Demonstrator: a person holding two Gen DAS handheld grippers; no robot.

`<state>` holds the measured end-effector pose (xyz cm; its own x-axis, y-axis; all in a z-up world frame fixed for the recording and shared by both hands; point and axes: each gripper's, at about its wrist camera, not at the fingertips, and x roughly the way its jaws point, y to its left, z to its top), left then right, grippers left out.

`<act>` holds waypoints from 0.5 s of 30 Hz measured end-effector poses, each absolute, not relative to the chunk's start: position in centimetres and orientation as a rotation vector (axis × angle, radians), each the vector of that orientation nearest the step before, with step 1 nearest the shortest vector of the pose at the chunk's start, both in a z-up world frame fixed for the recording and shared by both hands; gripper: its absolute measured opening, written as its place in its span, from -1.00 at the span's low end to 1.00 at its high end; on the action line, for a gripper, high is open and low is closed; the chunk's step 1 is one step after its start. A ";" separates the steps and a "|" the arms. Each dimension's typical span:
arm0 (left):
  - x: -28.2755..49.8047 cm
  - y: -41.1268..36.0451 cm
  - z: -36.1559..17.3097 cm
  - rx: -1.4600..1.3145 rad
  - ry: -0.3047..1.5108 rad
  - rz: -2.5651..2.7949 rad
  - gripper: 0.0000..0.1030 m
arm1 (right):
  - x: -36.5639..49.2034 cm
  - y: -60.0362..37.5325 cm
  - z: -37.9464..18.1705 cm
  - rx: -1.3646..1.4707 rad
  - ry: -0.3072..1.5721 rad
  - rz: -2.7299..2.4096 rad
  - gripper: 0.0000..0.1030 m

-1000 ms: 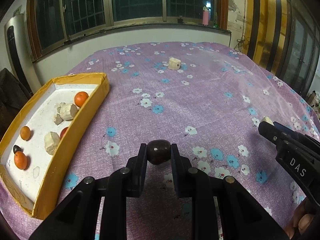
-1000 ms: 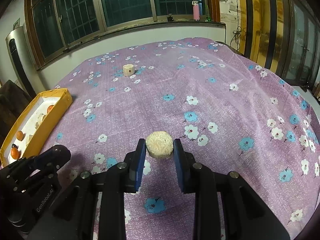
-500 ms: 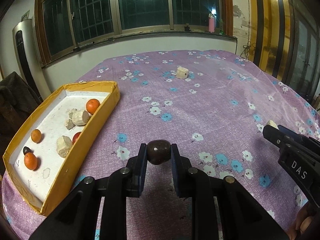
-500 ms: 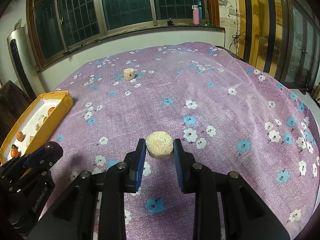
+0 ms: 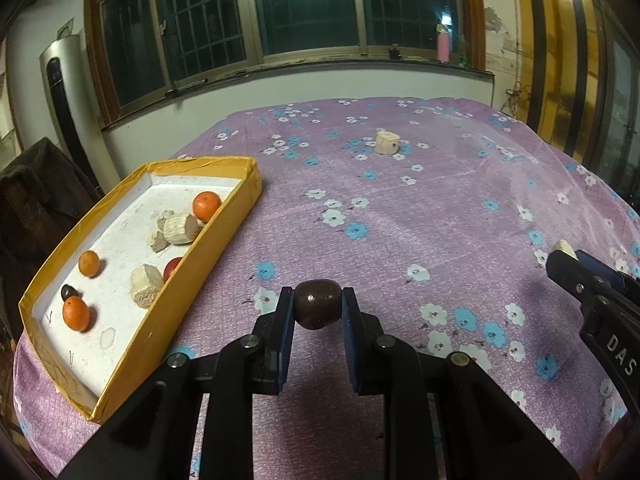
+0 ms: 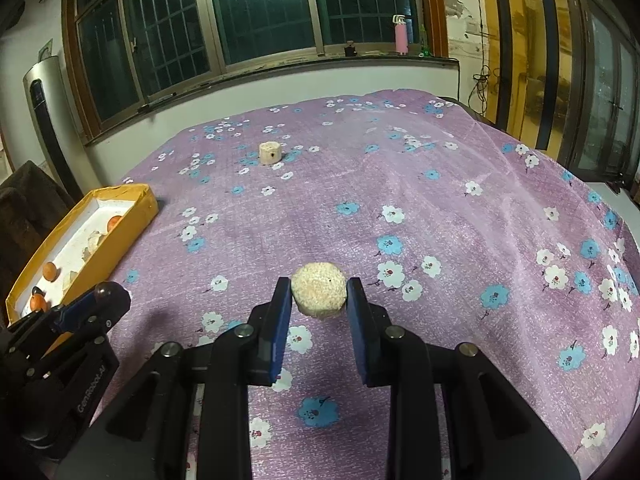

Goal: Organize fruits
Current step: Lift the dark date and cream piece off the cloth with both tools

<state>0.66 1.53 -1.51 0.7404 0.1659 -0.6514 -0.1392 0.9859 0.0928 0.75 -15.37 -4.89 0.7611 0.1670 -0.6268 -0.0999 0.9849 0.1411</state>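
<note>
I am gripping a smooth, dark brown rounded fruit (image 5: 318, 309) in my left tool (image 5: 317, 312) and a pale, rough-grained chunk (image 6: 318, 294) in my right tool (image 6: 319, 300), both hovering over the desk's purple flowered cloth (image 6: 460, 216). To my left, the yellow-walled, white-floored box (image 5: 208, 256) is holding glossy oranges (image 5: 207, 206) and more pale chunks (image 5: 181, 228), while another pale stub (image 5: 387, 142) is sitting far off toward the dark barred windows (image 5: 304, 4).

**Room around the flowered table**

A purple tablecloth (image 5: 400, 220) printed with white and blue blossoms covers the whole table. Behind it runs a pale wall under a row of dark, wood-framed windows (image 6: 260, 12) with grid bars. On the sill (image 6: 320, 62) stands a pink bottle (image 6: 401, 38) beside a small dark object. A tall silver floor-standing unit (image 5: 64, 92) occupies the left corner, with a dark brown chair (image 5: 36, 188) in front of it. Gold-and-dark striped panels (image 6: 532, 40) line the right side.
</note>
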 end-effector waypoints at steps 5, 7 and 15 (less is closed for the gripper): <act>0.5 1.6 -1.5 0.037 0.713 0.182 -0.59 | 0.5 -15.0 -4.7 0.087 0.677 0.164 -0.43; 0.5 1.4 -1.5 0.046 0.713 0.180 -0.59 | 0.4 -14.8 -4.6 0.079 0.669 0.170 -0.43; 0.1 1.4 -1.1 0.044 0.685 0.162 -0.59 | 0.0 -14.6 -4.5 0.063 0.653 0.152 -0.43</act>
